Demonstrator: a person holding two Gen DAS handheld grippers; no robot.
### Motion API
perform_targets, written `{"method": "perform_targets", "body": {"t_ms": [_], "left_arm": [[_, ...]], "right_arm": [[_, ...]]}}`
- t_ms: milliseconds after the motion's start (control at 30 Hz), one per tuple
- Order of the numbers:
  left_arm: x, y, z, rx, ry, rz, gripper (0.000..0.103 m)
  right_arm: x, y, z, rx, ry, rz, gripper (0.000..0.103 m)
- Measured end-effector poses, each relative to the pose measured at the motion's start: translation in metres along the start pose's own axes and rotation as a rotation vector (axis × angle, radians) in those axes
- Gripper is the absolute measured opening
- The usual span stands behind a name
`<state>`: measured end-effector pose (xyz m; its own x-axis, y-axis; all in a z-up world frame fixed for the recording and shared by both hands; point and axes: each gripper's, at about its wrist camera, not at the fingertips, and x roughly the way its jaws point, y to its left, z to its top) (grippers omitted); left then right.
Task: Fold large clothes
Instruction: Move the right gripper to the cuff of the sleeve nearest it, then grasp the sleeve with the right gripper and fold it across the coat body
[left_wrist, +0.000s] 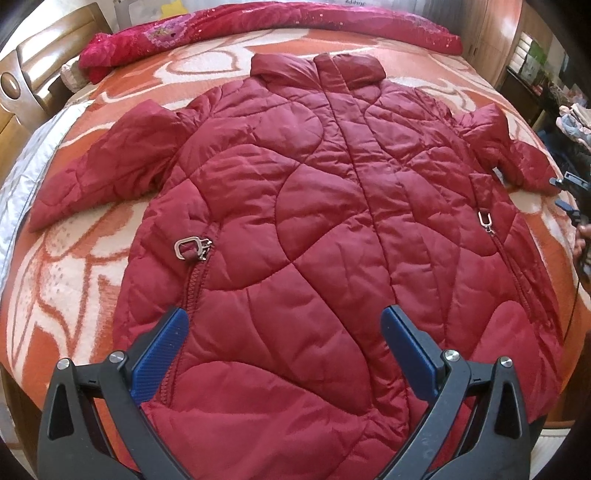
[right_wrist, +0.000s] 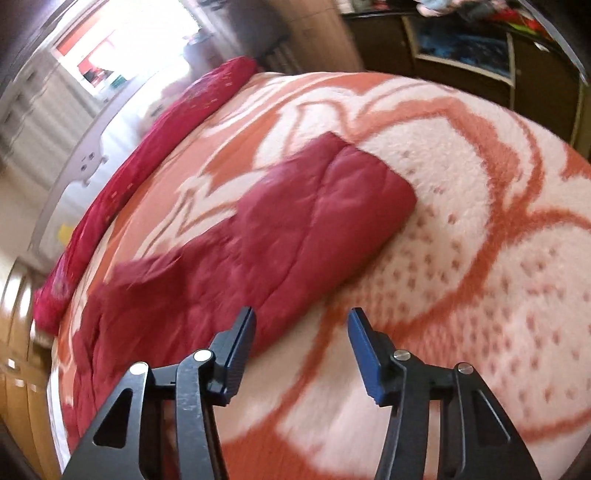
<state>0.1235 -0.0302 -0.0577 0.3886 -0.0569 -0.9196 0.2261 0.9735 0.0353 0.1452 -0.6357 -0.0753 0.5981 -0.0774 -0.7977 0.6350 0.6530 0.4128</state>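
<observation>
Orange-and-cream blanket (left_wrist: 92, 266) covers the bed, and your dark red quilted coat (left_wrist: 314, 229) lies flat on it, front up, collar at the far end, both sleeves spread out. Along the far edge runs a crimson sequined bolster (left_wrist: 229, 26); a wooden headboard (left_wrist: 48, 55) stands far left and cluttered shelves (left_wrist: 546, 74) far right. Your left gripper (left_wrist: 284, 354) hangs over the coat's near hem, jaws wide apart, holding nothing. Your right gripper (right_wrist: 301, 343) sits beside the right sleeve (right_wrist: 314, 218), jaws about half open and empty, its left finger at the sleeve's near edge; that view is blurred.
</observation>
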Motion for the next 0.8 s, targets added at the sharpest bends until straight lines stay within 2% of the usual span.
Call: {"method": "perform_targets", "body": {"t_ms": [133,267,333,367,400,500,800], "left_arm": [[0.008,-0.005,0.004,0.004,0.010,0.001,0.103],[0.012,-0.009,0.009,0.010,0.013,-0.001,0.103],[0.013,-0.010,0.012,0.011,0.014,-0.002,0.103],[0.014,-0.010,0.013,0.011,0.012,-0.003,0.103],[0.014,-0.010,0.014,0.010,0.009,-0.004,0.103],[0.014,-0.009,0.018,0.002,0.005,-0.013,0.103],[0.010,-0.005,0.019,-0.011,-0.010,-0.035,0.103]], "right_arm": [[0.023,-0.017,0.013,0.084,-0.012,0.015,0.050],[0.039,-0.028,0.022,0.139,-0.042,0.071,0.049],[0.044,-0.031,0.026,0.159,-0.055,0.082,0.036],[0.044,-0.031,0.027,0.158,-0.058,0.086,0.021],[0.045,-0.029,0.028,0.155,-0.052,0.101,0.014],[0.037,-0.015,0.028,0.104,-0.077,0.133,0.009],[-0.011,0.049,0.019,-0.083,-0.118,0.268,0.007]]}}
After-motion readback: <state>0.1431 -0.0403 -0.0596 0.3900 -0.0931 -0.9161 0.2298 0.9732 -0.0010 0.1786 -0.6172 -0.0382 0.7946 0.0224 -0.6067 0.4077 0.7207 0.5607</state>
